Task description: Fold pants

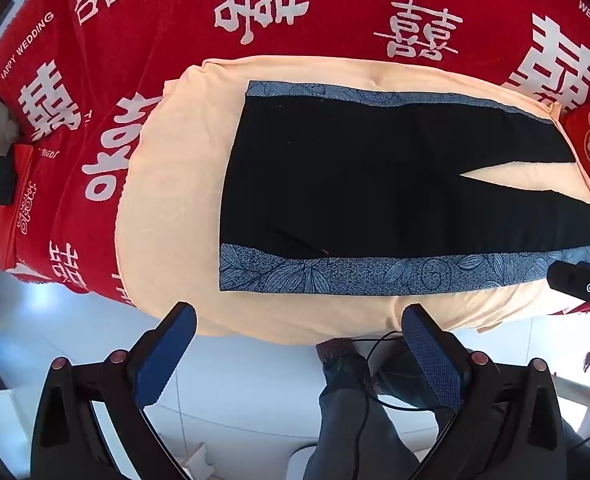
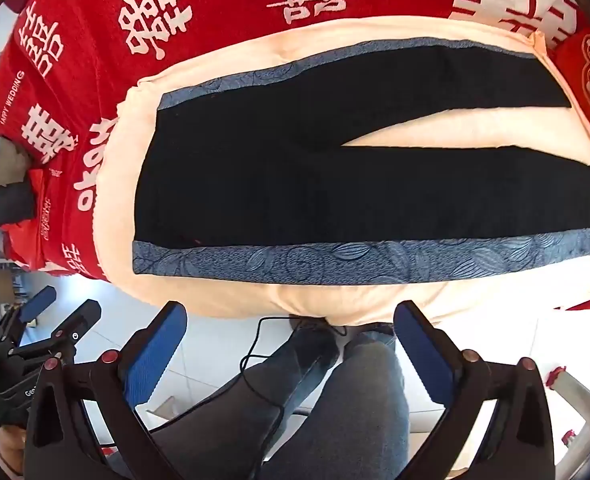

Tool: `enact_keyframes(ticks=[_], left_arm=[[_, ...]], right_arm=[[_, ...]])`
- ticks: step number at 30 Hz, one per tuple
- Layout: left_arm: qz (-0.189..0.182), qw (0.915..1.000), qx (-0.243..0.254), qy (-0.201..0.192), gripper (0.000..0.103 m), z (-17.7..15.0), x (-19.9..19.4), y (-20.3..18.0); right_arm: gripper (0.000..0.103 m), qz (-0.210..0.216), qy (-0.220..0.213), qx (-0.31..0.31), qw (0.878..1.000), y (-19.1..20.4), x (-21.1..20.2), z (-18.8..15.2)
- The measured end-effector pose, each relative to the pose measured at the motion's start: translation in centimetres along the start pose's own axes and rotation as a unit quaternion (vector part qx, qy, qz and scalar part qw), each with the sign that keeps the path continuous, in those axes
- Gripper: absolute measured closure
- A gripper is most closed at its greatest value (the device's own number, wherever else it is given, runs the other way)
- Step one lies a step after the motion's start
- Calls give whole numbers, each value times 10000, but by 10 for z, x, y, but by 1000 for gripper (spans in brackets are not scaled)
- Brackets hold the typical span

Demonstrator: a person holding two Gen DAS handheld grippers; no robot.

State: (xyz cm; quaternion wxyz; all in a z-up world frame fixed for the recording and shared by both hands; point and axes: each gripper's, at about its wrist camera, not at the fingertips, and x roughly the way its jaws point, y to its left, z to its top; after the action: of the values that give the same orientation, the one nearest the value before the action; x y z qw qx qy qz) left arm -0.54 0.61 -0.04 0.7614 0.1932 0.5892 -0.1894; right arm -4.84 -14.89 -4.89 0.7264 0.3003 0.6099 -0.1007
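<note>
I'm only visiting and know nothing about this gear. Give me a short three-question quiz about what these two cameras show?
1. True or false: the black pants lie spread flat on the peach cloth.
2. Which holds the pants? A) left gripper B) right gripper C) neither
3. Fill in: the patterned bands along the pants' outer edges are ____.

Key: 1 true. 2 C, since both grippers are open and short of the pants. 3 blue.
</note>
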Motion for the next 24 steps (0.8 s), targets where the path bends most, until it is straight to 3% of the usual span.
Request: enact_keyframes(ticks=[1, 8, 10, 24], left_arm=[[-206, 9996, -142, 138, 0, 5, 3, 16], [-55, 9996, -76, 254, 0, 14, 6, 25], [-58, 9996, -97, 261, 0, 14, 6, 26], [-114, 9990, -289, 325, 0, 18, 10, 40]], right_arm=[[0, -37, 30, -6, 10000, 1, 0, 0], [0, -238, -41, 122, 9996, 21, 1, 1], [0, 223, -52, 193, 9996, -12, -3, -8], [0, 85, 21, 410, 9991, -4, 1, -12]])
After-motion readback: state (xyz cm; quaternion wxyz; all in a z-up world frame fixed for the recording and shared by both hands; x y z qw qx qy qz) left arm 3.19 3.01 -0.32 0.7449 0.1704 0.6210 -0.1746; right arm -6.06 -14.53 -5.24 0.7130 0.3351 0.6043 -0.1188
